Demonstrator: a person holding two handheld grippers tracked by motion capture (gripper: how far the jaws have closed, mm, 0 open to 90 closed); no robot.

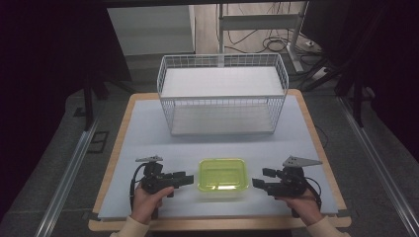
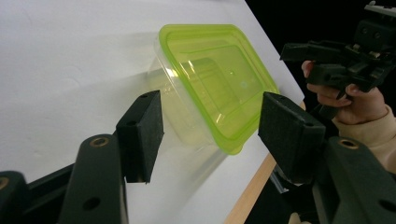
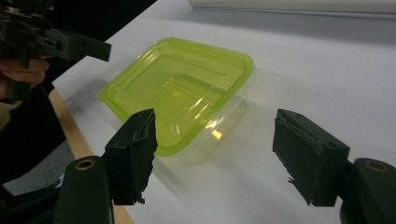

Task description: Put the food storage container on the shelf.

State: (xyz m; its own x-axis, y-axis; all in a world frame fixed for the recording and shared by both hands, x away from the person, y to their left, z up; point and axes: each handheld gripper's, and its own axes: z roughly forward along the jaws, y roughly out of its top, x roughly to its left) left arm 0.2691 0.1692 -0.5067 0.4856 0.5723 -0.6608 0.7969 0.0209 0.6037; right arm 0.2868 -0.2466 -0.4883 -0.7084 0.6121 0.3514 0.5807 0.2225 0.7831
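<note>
- Clear plastic container (image 1: 223, 178) w/ lime-green lid (image 1: 222, 173) sits near edge of bench (image 1: 148, 128), centred left-to-right, lid on, flat side down.
- Left hand-held gripper (image 1: 189, 178) just left of container, jaws spread wide, nothing between them, not touching; pads (image 2: 140, 135) frame the container's near-left end in left gripper view.
- Right hand-held gripper (image 1: 258, 178) just right of container, jaws also parted & empty; small gap to the side wall in high view.
- White wire basket (image 1: 222, 94) at far side of bench, well apart from container, open top.
- Handling, by the look of it: thin see-thru walls, appears empty, so prob. v. light; likely to slide on smooth bench if pushed from one side only.
- Walls prob. flex under squeeze; lid rim stiffer. Glossy plastic = slippery, esp. tapered walls below the rim.
- Best hold, as a judgement: pinch across lid rim at the short ends, one hand-held gripper per end, pads just under the lip so the rim stops slip-out.
- Risk: too hard a squeeze could pop lid or buckle wall; uneven lift could tilt it.
</note>
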